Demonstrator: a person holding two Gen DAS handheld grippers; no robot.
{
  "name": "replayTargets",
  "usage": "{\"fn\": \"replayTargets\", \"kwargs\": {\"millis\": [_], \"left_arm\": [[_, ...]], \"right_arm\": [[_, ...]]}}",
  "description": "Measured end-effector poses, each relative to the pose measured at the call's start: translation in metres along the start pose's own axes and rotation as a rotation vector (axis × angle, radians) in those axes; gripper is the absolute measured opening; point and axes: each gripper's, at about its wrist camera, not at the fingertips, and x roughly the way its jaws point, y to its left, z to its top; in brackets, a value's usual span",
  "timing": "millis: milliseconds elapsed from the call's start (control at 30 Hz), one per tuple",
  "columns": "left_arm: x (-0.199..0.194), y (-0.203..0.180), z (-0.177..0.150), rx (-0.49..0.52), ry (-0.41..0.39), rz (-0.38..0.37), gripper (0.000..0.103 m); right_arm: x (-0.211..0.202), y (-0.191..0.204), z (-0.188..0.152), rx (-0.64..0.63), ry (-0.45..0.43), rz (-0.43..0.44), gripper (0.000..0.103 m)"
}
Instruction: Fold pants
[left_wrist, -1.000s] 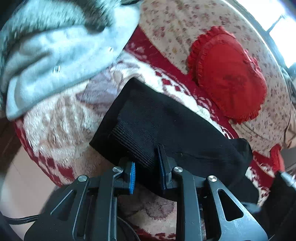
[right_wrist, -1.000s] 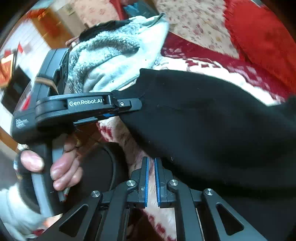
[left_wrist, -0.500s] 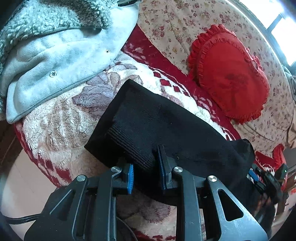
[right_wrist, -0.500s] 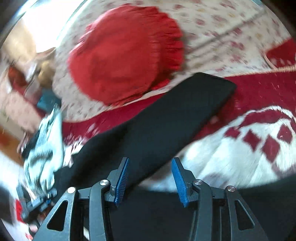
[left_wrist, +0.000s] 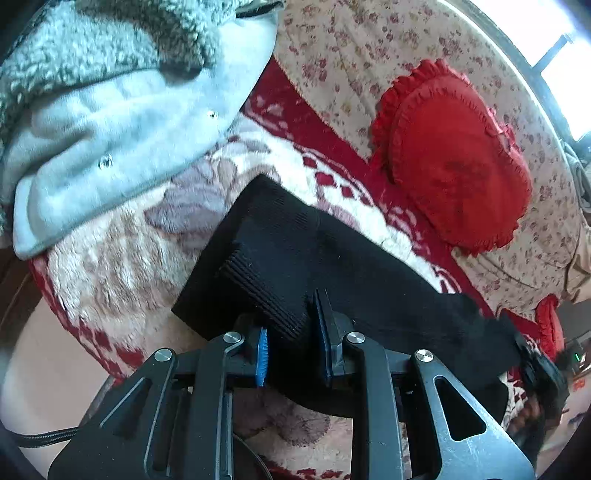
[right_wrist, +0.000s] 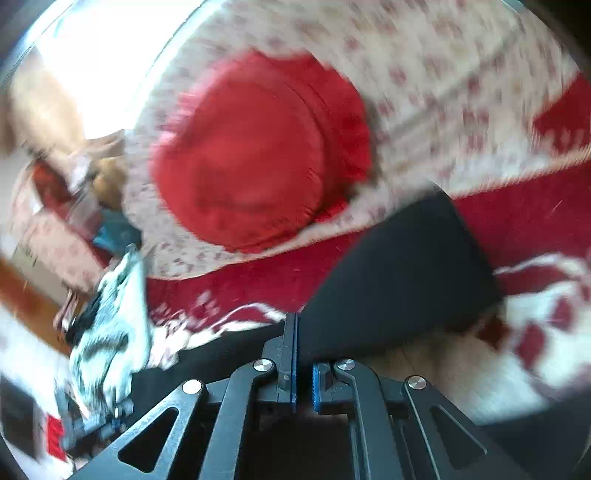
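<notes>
Pants (left_wrist: 332, 266) lie across the frame's centre on the blanket (left_wrist: 110, 258). Left gripper (left_wrist: 291, 343) clamps the ribbed cuff; right gripper (right_wrist: 303, 354) is pinched on the other end. Both should pull evenly, keeping edges aligned.

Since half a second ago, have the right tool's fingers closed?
Yes. The right tool has closed to a narrow slit, near the black pants and below the red cushion.

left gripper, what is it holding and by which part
The left gripper is shut on the black pants, pinching the ribbed cuff end between its pads.
</notes>
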Motion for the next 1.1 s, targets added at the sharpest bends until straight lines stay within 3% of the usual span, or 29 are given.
{"fn": "replayTargets", "kwargs": {"millis": [133,300,367,467,533,700,767,800,933,1000,1100], "left_arm": [[-0.005,-0.003,-0.002,0.03,-0.01,-0.003,0.02],[0.014,0.008,-0.01,0.005,0.049,0.04,0.02],[0.013,0.013,-0.011,-0.016,0.054,0.031,0.02],[0.006,0.01,-0.01,-0.003,0.044,0.032,0.02],[0.005,0.008,-0.01,0.01,0.04,0.042,0.02],[0.011,0.008,-0.011,-0.002,0.047,0.052,0.02],[0.012,0.007,-0.01,-0.003,0.046,0.057,0.02],[0.01,0.006,-0.008,-0.003,0.041,0.056,0.02],[0.005,0.005,-0.001,-0.005,0.013,0.054,0.02],[0.009,0.006,-0.001,-0.007,0.02,0.06,0.02],[0.016,0.011,-0.006,-0.016,0.032,0.072,0.02]], "right_arm": [[-0.061,0.009,-0.038,-0.061,0.023,-0.025,0.005],[-0.039,-0.02,-0.099,-0.006,0.201,-0.089,0.005],[-0.038,-0.036,-0.107,0.073,0.187,-0.067,0.005],[-0.049,-0.05,-0.102,0.12,0.117,-0.063,0.017],[-0.061,-0.058,-0.097,0.146,0.07,-0.096,0.032],[-0.072,-0.099,-0.081,0.261,-0.006,-0.13,0.031],[-0.072,-0.104,-0.07,0.264,-0.024,-0.138,0.016],[-0.075,-0.098,-0.063,0.228,-0.038,-0.147,0.008],[-0.093,-0.055,-0.039,0.017,-0.114,-0.186,0.006],[-0.087,-0.053,-0.039,-0.038,-0.091,-0.256,0.005],[-0.067,-0.077,-0.05,-0.007,0.044,-0.345,0.006]]}}
